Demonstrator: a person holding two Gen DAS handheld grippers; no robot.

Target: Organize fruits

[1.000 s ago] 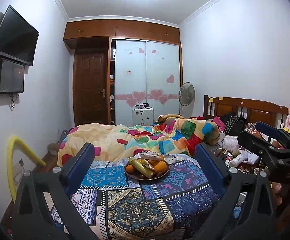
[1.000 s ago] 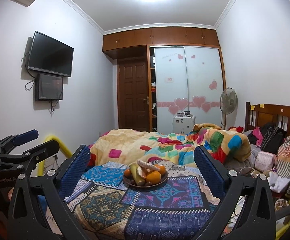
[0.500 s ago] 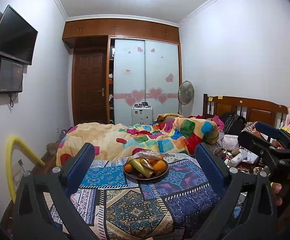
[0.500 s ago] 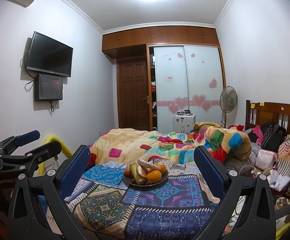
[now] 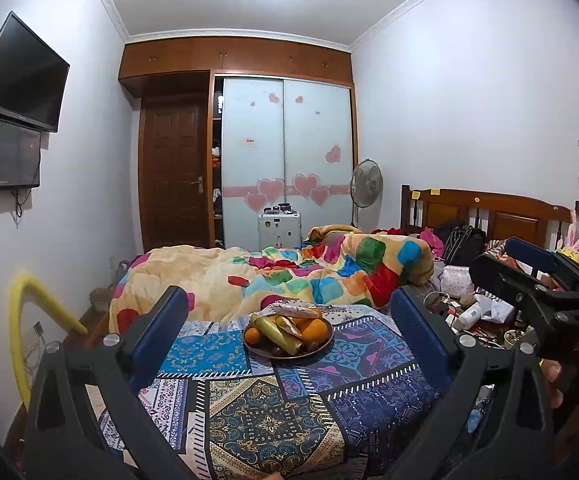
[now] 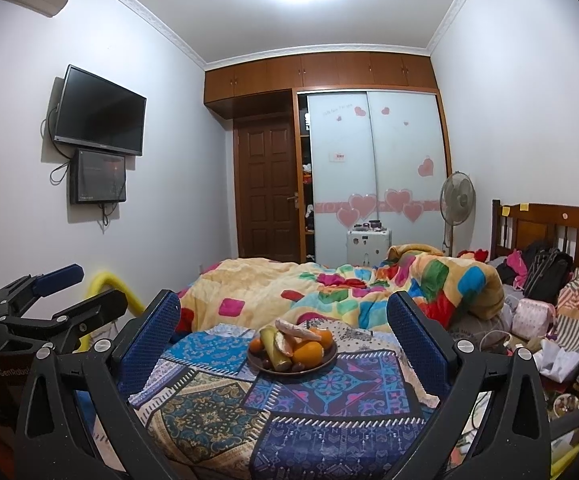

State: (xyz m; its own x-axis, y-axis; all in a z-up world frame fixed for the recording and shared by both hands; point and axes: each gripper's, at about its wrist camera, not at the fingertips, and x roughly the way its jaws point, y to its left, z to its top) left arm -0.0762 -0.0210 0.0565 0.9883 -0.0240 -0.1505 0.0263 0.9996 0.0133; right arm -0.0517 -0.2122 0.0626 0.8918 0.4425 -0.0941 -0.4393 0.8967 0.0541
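A dark round plate point(image 5: 313, 354) of fruit sits on a patchwork cloth point(image 5: 249, 412) over a table. It holds oranges point(image 5: 315, 330), a yellow-green fruit point(image 5: 277, 334) and a pale long one on top. The plate also shows in the right wrist view point(image 6: 329, 358). My left gripper point(image 5: 289, 340) is open and empty, short of the plate. My right gripper point(image 6: 283, 344) is open and empty, also short of it. Each gripper shows at the edge of the other's view: the right one point(image 5: 529, 276), the left one point(image 6: 65, 292).
A bed with a colourful quilt point(image 5: 289, 276) lies right behind the table. Clutter of bags and bottles point(image 5: 473, 312) sits at the right by the headboard. A yellow tube point(image 5: 33, 308) stands at the left wall. A wardrobe, door and fan are at the far end.
Both views have shifted only slightly; the plate sits a touch higher in the left wrist view. Both grippers stay open and empty.
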